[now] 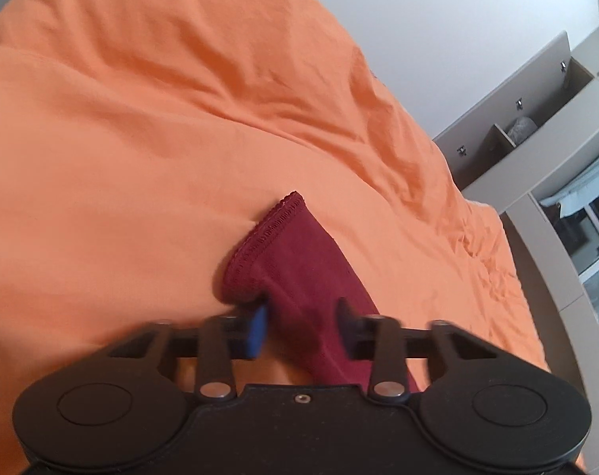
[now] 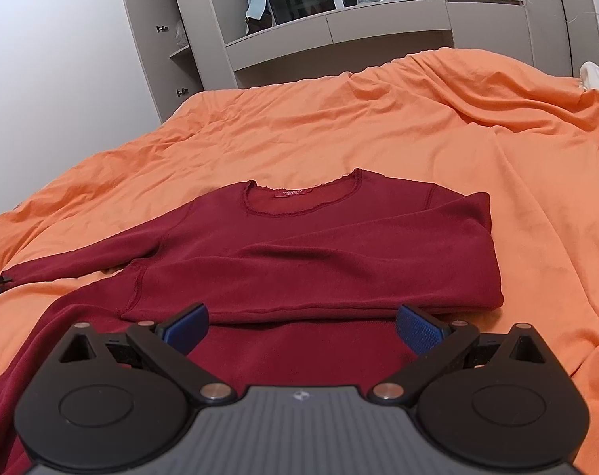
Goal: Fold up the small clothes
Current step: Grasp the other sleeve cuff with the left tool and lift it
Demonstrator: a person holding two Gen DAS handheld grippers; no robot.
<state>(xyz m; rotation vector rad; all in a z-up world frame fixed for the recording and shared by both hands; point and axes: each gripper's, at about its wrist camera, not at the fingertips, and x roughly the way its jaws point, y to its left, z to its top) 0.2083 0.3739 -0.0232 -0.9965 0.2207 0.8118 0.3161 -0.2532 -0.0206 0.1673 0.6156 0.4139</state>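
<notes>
Around: orange bedspread point(image 2: 378, 126), grey wardrobe unit point(image 2: 339, 27) beyond the far edge | Top: dark red long-sleeved top point(image 2: 319, 245) flat on the bed, right sleeve folded across the chest, left sleeve point(image 1: 299, 261) stretched leftward | left tool point(image 1: 301, 326) straddles that cuff, seemingly unclamped, blurred | right tool point(image 2: 301, 330) wide open above the hem.

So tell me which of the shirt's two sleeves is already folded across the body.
The sleeve on the right side of the right wrist view: it lies doubled over the maroon shirt. The other sleeve stretches out flat on the orange bedspread toward the left gripper.
</notes>
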